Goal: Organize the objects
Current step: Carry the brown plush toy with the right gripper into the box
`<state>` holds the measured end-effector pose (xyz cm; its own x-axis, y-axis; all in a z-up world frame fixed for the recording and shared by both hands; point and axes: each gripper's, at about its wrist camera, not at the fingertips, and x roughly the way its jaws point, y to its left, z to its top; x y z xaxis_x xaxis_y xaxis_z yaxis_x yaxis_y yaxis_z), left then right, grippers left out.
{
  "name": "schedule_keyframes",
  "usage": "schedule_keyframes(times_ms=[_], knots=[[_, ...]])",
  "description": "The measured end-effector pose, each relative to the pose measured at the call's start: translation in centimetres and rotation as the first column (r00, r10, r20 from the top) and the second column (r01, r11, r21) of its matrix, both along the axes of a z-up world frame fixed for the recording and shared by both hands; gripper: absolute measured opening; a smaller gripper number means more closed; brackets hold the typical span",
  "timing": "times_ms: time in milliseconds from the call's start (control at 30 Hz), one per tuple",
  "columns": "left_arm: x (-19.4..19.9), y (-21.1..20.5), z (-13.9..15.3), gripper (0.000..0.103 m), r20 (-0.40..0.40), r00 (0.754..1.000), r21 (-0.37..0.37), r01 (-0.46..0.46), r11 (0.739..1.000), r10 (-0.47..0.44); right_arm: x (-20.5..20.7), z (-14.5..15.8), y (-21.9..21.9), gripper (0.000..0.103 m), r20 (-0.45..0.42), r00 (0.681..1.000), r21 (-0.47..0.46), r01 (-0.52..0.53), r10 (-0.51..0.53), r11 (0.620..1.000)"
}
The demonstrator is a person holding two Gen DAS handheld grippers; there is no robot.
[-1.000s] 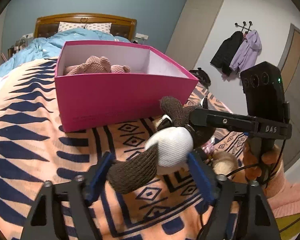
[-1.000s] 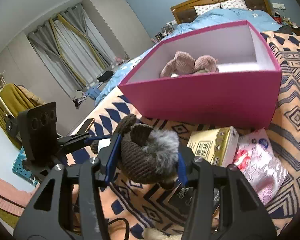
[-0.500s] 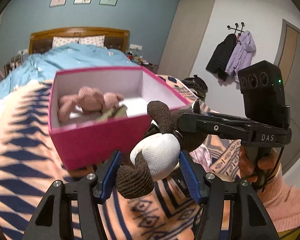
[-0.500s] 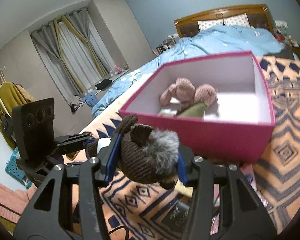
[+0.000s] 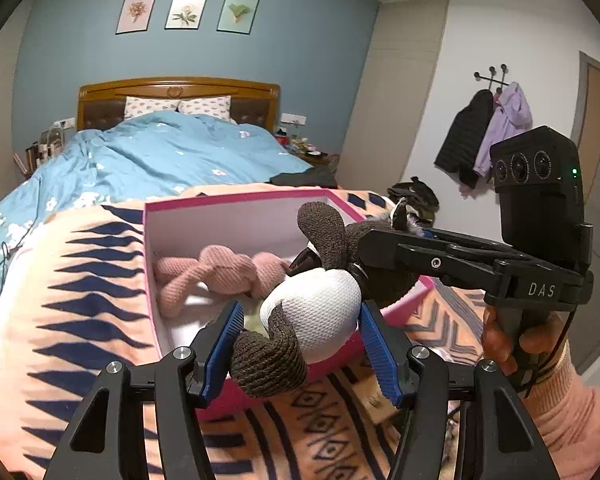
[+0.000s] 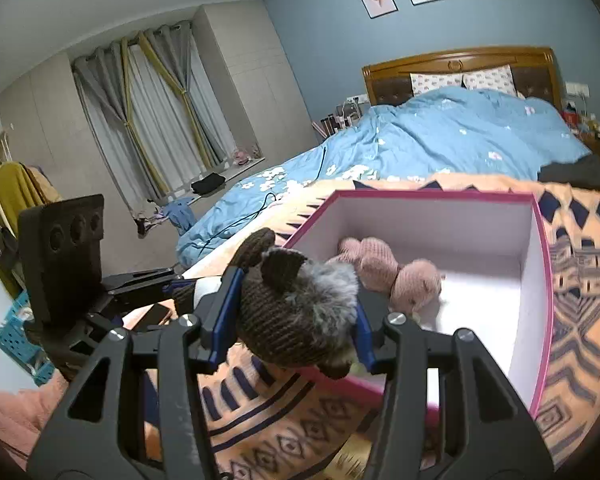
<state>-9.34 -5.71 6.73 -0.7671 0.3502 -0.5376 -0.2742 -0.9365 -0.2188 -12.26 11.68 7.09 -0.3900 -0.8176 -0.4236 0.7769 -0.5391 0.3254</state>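
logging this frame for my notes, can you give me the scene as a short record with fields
setting: bedroom, patterned blanket over the bed
held item: brown and white plush toy, carried by both grippers
left gripper: shut on the toy's white body
right gripper: shut on the toy's brown furry head
container: open pink box on the blanket
in box: pink knitted plush
toy position: at the box's near rim, partly over the opening, not yet released

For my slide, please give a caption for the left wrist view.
Both grippers carry a brown plush toy above the pink box.
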Motion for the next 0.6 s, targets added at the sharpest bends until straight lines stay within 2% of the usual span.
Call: schedule_keyframes(times_ms=[200,467,600], knots=[[-2.9,-0.6,-0.7,0.061,0.036,0.999,-0.019,-0.036,0.999,0.036,-3.0,-0.6,-1.5,0.052,0.018,1.0,0.016,0.01,-0.01,1.0],[-6.3,-1.0,-2.9,0.061,0.111,0.989,-0.088,-0.086,0.992,0.095,-6.9,-3.7,-3.0,0.052,0.12,0.993,0.046,0.014,-0.019,0.999],[-7.4,-1.0,-4.4,0.061,0.15,0.982,-0.13,-0.099,0.987,0.118,-7.8,-5.2,-3.8,0.054,0.139,0.99,0.098,0.019,-0.032,0.995]])
